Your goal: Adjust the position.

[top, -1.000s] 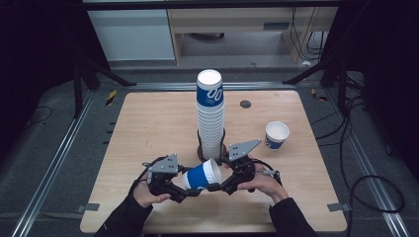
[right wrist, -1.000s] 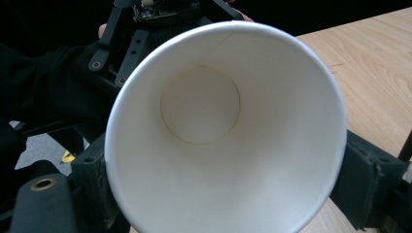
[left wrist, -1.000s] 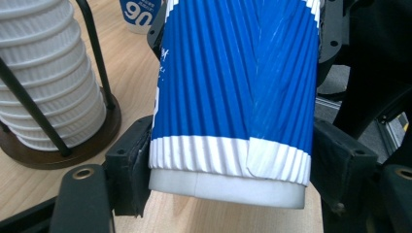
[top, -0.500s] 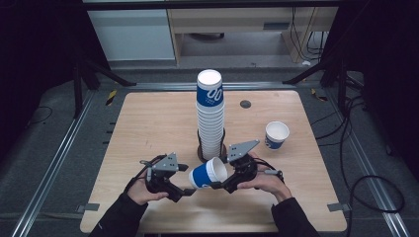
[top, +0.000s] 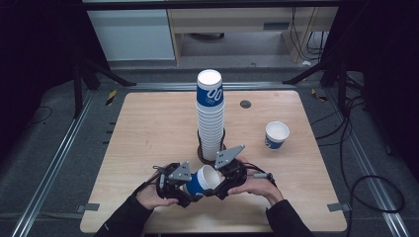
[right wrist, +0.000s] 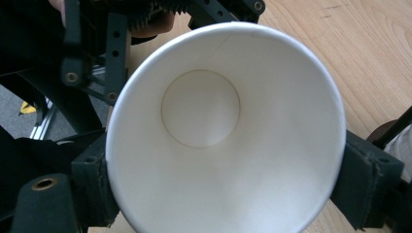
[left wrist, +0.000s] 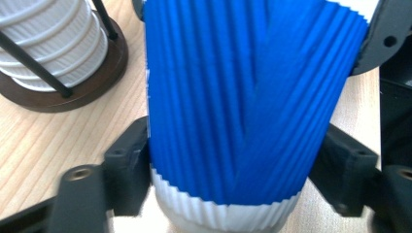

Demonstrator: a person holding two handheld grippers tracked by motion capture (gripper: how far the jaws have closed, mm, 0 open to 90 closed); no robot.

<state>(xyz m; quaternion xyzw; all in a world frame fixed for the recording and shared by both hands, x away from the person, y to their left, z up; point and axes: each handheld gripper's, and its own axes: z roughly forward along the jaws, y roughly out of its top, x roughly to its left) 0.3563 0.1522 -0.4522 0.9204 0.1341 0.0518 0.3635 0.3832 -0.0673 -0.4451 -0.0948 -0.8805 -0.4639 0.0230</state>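
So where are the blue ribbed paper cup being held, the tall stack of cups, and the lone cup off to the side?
Blue ribbed paper cup (left wrist: pixel 243 107): left gripper view, its blue wall.
Tall stack of white and blue paper cups (top: pixel 210 118): high view, mid-stack.
Lone white and blue paper cup (top: pixel 276 136): high view, its rim and inside.

Held cup (left wrist: pixel 243 107): paper, outer sleeve finely ribbed, matt blue with a white ribbed band at the base; inside (right wrist: pixel 228 145) smooth, matt white. Cup stack (top: pixel 210 118): same ribbed paper, white, top cup blue-banded. Stack holder (left wrist: pixel 73 92): dark brown base, slight sheen, thin black rods. Surface (top: pixel 148 128): pale wood grain, smooth, matt. Left claw (left wrist: pixel 233 170) and right claw (right wrist: pixel 228 189): black matt plastic jaws.
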